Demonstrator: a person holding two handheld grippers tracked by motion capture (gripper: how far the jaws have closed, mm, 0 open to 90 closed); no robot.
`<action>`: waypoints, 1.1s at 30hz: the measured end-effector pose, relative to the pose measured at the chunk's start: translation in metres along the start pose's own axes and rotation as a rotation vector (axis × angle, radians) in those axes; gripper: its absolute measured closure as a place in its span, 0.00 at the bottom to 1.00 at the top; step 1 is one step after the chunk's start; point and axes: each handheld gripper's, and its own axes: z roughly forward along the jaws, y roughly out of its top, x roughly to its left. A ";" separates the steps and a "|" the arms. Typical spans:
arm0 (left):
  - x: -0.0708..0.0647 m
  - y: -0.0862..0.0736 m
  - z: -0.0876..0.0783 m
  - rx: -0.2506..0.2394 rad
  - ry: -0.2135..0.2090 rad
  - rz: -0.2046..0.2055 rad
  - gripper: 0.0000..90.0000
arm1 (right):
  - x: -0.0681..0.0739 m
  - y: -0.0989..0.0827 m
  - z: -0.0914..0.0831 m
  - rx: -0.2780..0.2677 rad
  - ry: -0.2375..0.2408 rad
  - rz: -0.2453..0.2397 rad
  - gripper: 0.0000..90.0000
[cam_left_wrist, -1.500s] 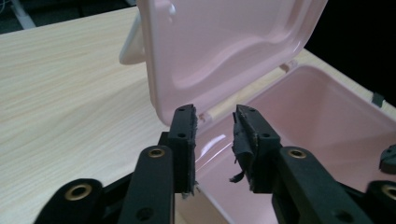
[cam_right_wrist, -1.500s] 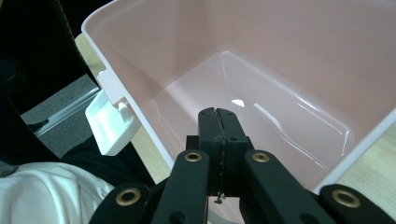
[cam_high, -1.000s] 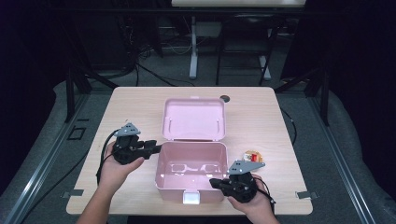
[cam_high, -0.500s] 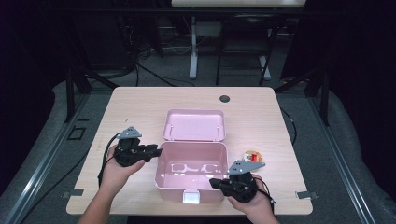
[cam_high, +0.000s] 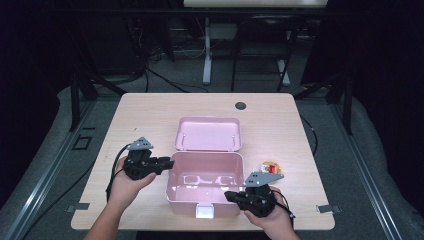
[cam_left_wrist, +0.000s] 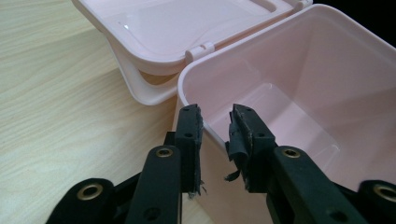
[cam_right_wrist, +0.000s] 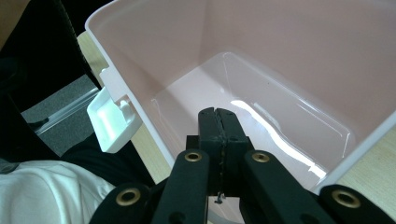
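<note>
Left hand-held gripper (cam_high: 167, 163): held level in the left hand (cam_high: 127, 182) at the left side of the box; its jaws have just been closing and are set astride the box's left wall, one jaw outside and one inside, a gap still seen on each side of the rim in the left gripper view, so nothing is gripped.
Right hand-held gripper (cam_high: 229, 195): held in the right hand (cam_high: 270, 220) at the front right corner of the box, pointed left along the front wall; its jaws are pressed flat together, with the tips seen over the box's inside in the right gripper view; whether the wall is pinched cannot be told.
Box (cam_high: 185, 192): placed at the middle of the counter, near its front edge; pale pink plastic, smooth and glossy, rectangular with rounded corners, nothing seen on its floor.
Lid (cam_high: 207, 134): thrown back behind the box, hinged at the rear rim; same pink plastic.
Latch (cam_high: 204, 212): a white tab on the front wall.
Counter (cam_high: 145, 115): light wood grain, matt.
Small item (cam_high: 271, 167): red and yellow, laid right of the box; too small to be identified.
</note>
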 end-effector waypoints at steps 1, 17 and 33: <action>0.000 0.000 0.000 0.000 -0.002 -0.001 0.82 | 0.000 0.000 0.000 0.001 0.000 -0.001 1.00; -0.002 -0.002 -0.002 -0.001 -0.004 -0.011 0.83 | 0.000 0.001 -0.001 0.014 -0.006 -0.009 1.00; 0.002 0.001 -0.015 -0.037 0.019 -0.001 0.71 | 0.002 0.017 -0.024 -0.075 -0.028 -0.013 0.79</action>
